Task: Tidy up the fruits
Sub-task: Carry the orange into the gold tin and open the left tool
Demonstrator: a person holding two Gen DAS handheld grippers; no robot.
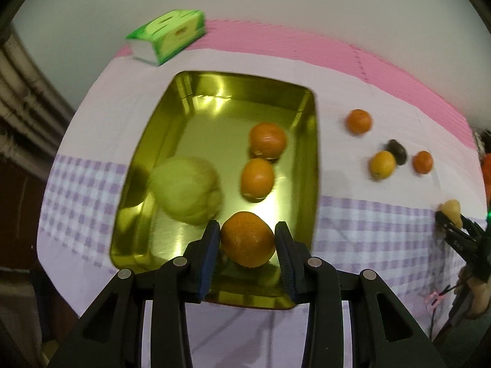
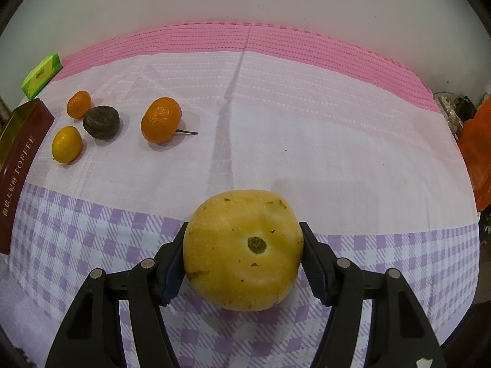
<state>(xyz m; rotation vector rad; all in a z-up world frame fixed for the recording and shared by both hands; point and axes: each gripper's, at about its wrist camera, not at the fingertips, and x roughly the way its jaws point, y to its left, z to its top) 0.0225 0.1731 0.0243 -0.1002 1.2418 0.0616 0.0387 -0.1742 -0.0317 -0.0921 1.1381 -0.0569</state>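
Observation:
My left gripper [image 1: 248,239] is shut on an orange [image 1: 247,239], held over the near end of a gold tray [image 1: 184,128]. In the tray lie a pale green fruit [image 1: 187,190] and two oranges [image 1: 267,140] [image 1: 257,178]. A big yellow fruit [image 2: 242,248] sits on the checked cloth with my right gripper [image 2: 242,254] shut on it, pads pressing both sides. Loose on the cloth to the left of it are a stemmed orange [image 2: 161,120], a small orange [image 2: 79,104], a dark fruit [image 2: 101,122] and a yellow-orange fruit [image 2: 67,144].
A green tissue pack [image 1: 167,38] lies beyond the tray on the pink mat [image 2: 245,40]. The tray's maroon side [image 2: 21,165] shows at the left edge of the right wrist view. An orange object [image 2: 478,153] stands at the table's right edge.

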